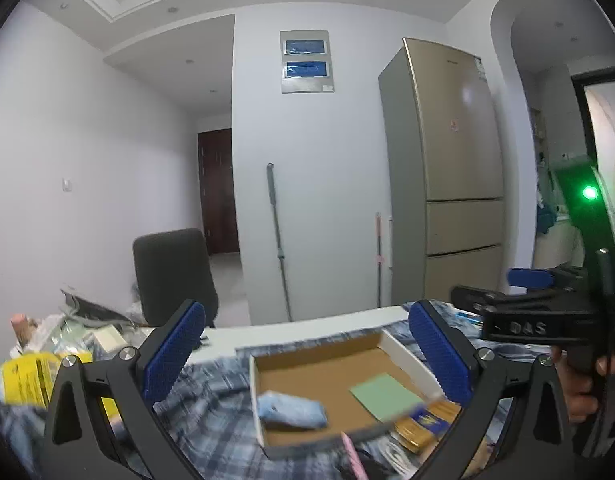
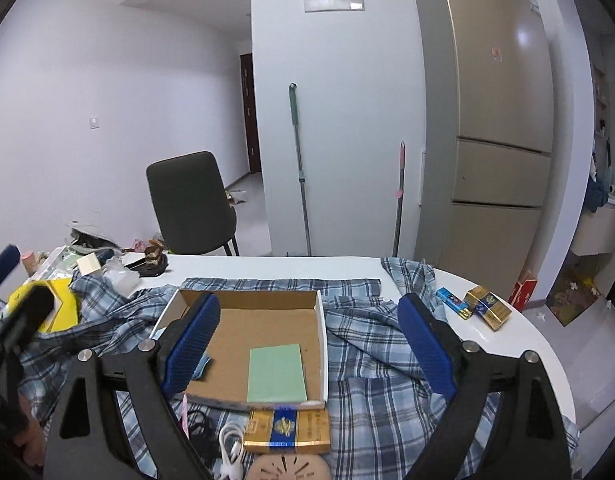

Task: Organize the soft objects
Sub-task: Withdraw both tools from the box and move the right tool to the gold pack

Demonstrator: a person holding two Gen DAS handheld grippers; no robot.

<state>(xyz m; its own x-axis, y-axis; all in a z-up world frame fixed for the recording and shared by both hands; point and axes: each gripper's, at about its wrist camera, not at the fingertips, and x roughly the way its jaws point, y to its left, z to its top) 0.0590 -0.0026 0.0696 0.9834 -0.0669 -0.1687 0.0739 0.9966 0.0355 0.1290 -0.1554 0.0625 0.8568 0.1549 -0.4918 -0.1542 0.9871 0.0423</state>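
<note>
A: How are the two claws seen to stand?

B: The left gripper [image 1: 307,354] is spread wide with nothing between its blue pads. The right gripper [image 2: 309,346] is likewise parted and empty. Both are held above the table [image 2: 267,262], not touching anything.

A: And where is the soft thing placed?

B: A light-blue folded cloth [image 1: 291,410] — blurred, so its exact kind cannot be settled — is seen lying inside the shallow cardboard box [image 2: 321,320], against its left wall. A flat green pad [image 2: 276,372] is laid on the box floor nearer the right. The box itself is set on a blue plaid shirt [image 2: 371,364], which is spread crumpled across the table and under the box.

A: Which relation is the next move judged to turn on?

B: The plaid shirt is probably the soft item left unsorted. It is stretched from left to right across both views, so its long axis is judged to run crosswise to the fingers. Its bare part lies below and to the right of the right gripper, beside the gold packets [image 2: 487,306] — that hand is judged nearer. The left gripper is nearer the cloth, which is below it and a little left of its centre line.
</note>
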